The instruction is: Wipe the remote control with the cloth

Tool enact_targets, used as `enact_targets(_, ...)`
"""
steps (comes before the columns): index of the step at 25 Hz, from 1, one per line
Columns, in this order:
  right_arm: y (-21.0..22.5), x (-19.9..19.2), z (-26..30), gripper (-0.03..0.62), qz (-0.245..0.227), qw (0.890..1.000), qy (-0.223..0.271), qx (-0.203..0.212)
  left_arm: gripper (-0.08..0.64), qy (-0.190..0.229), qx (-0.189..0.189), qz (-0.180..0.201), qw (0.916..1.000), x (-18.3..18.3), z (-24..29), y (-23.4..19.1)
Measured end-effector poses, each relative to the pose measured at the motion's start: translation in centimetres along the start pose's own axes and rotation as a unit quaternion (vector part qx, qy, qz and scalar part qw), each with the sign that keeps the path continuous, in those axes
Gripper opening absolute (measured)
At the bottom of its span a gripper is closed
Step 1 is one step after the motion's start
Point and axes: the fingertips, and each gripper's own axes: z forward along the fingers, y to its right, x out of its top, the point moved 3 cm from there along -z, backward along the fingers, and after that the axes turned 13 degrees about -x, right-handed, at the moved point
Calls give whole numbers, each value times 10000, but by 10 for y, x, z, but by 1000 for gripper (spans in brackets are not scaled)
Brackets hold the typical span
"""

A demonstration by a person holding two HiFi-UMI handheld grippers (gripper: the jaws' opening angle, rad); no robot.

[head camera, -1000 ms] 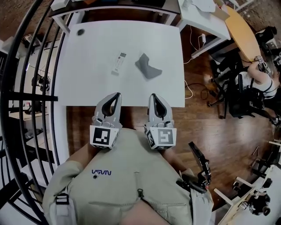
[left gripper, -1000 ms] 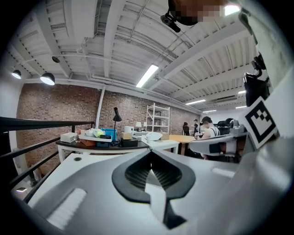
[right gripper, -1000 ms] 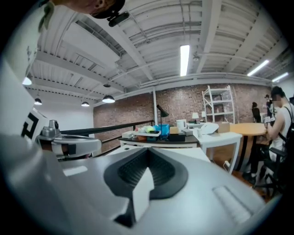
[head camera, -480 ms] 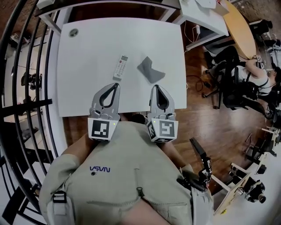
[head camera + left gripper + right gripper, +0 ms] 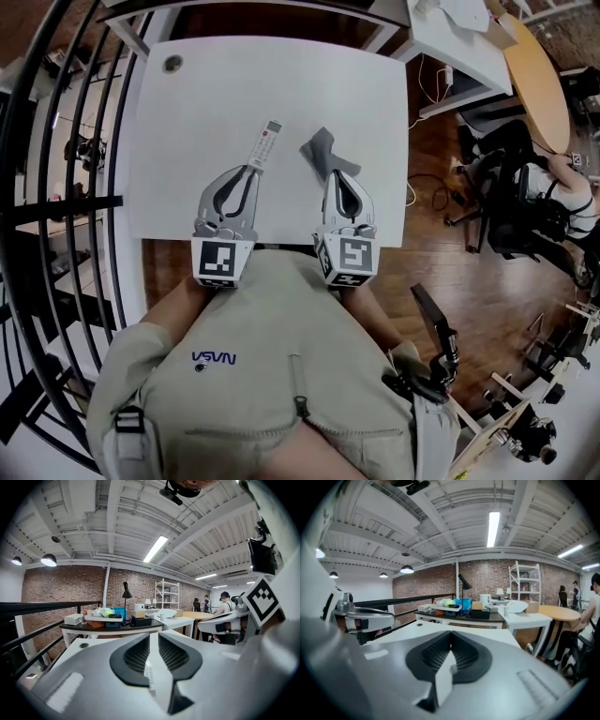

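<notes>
A white remote control (image 5: 263, 143) lies slanted on the white table (image 5: 187, 131), with a crumpled grey cloth (image 5: 324, 150) to its right. My left gripper (image 5: 252, 170) has its tips at the remote's near end. Its jaws are opening, a narrow gap shows between the pads, and they do not press on anything. In the left gripper view the remote (image 5: 148, 671) shows through the gap of the left gripper (image 5: 153, 644). My right gripper (image 5: 340, 177) is shut and empty, its tips at the cloth's near edge. The right gripper (image 5: 450, 645) hides the cloth in its own view.
A black railing (image 5: 56, 187) runs along the table's left side. A round grommet (image 5: 172, 64) sits at the table's far left corner. More tables (image 5: 459, 37) stand beyond, and a person (image 5: 553, 187) sits at the right on the wooden floor (image 5: 469, 281).
Both grippers have moved forward over the table's near edge, the left up to the remote, the right up to the cloth. The left jaws have parted slightly.
</notes>
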Motion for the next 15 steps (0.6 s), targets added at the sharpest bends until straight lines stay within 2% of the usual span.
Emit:
enact_targets(1, 2, -2, 4, 15, -30, 10000, -22, 49, 69, -74, 30, 25, 10000, -4, 2, 0)
enact_targets(2, 3, -4, 7, 53, -57, 9999, -56, 101, 77, -138, 82, 42, 9999, -7, 4, 0)
enact_targets(6, 10, -17, 27, 87, -256, 9991, -246, 233, 92, -449, 272, 27, 9986, -26, 17, 0)
enact_targets(15, 7, -85, 79, 194, -803, 9876, -1254, 495, 217, -1405, 396, -520, 9879, -102, 50, -15)
